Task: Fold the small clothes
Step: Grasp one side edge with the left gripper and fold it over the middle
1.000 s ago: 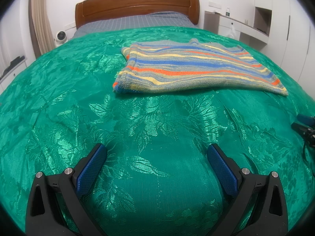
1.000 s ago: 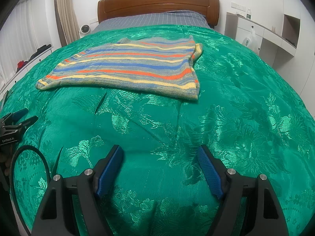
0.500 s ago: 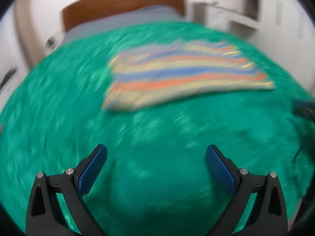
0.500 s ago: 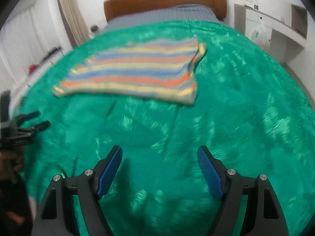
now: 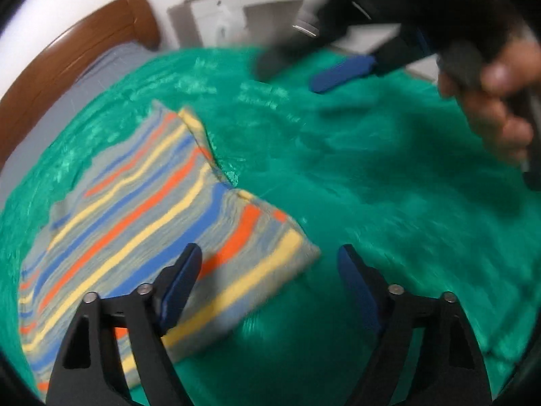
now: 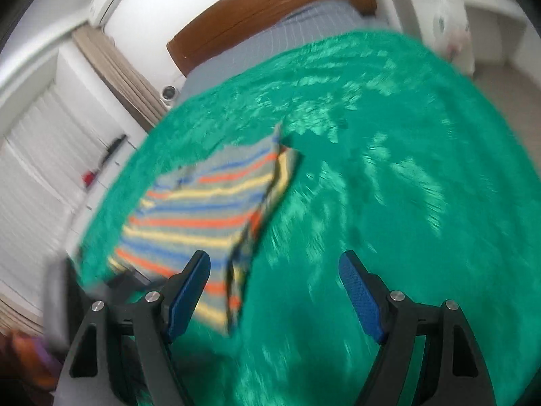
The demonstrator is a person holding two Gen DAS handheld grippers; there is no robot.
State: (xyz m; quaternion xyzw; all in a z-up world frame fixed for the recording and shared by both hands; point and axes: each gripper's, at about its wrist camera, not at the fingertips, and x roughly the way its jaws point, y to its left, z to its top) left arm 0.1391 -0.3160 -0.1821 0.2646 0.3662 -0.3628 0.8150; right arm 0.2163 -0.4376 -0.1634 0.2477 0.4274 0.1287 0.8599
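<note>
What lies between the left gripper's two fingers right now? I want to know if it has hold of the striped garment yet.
In the left wrist view the striped garment's near corner lies between the closing jaws of the left gripper, over green bedspread; the pads are not pressing it.

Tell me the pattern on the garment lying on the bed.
The garment has orange, yellow and blue stripes on grey; the left wrist view shows it best.

Sweater [image 5: 145, 237] lies flat on the bedspread [image 5: 372, 203], filling lower left of left wrist frame, its near corner between the left gripper [image 5: 270, 287] fingers. Headboard [image 5: 77, 54] upper left behind it, cabinet [image 5: 236, 17] top centre. Right gripper [image 5: 341, 71] upper right, above the bedspread, well apart from the sweater.
</note>
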